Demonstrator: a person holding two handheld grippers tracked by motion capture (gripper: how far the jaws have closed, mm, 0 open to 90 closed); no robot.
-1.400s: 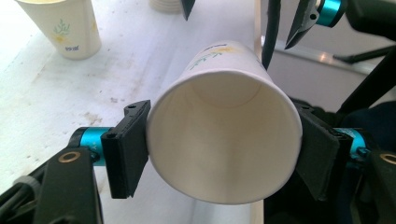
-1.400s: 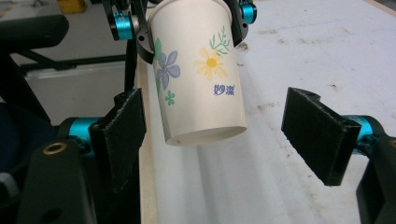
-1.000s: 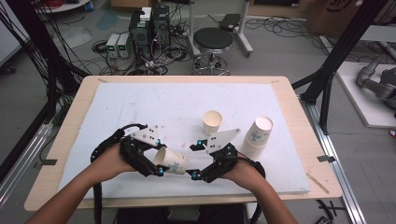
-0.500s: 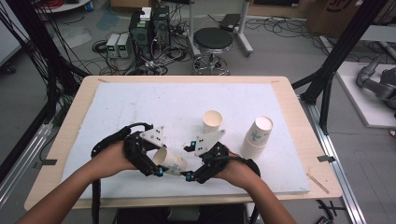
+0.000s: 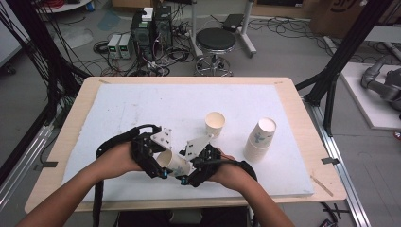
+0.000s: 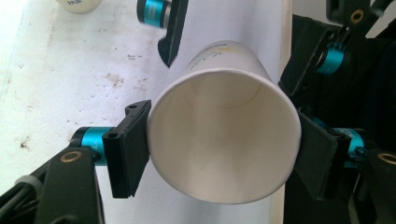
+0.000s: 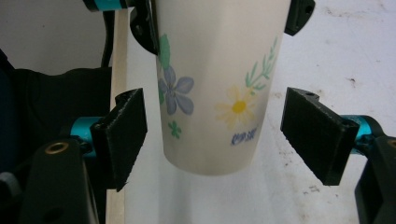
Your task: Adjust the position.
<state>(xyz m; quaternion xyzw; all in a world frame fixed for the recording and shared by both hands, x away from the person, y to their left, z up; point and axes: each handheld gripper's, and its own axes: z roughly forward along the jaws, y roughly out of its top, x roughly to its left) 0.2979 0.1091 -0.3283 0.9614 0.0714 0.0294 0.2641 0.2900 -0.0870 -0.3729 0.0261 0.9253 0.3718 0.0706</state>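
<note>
High view: left hand-held gripper (image 5: pixel 163 166) clamps paper cup (image 5: pixel 172 164) | right hand-held gripper (image 5: pixel 190 174) straddles it, closing, untouching | upright cup (image 5: pixel 214 124), stacked cups (image 5: pixel 259 139) beyond

Left gripper (image 5: pixel 163 165) clamped — right gripper's (image 7: pixel 212 130) jaws just closing, untouching

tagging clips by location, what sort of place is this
Most likely a lab or workshop set up for recording. A white-topped table stands among black frame struts, with boxes of electronics and loose cables on the floor and a stool behind.
</note>
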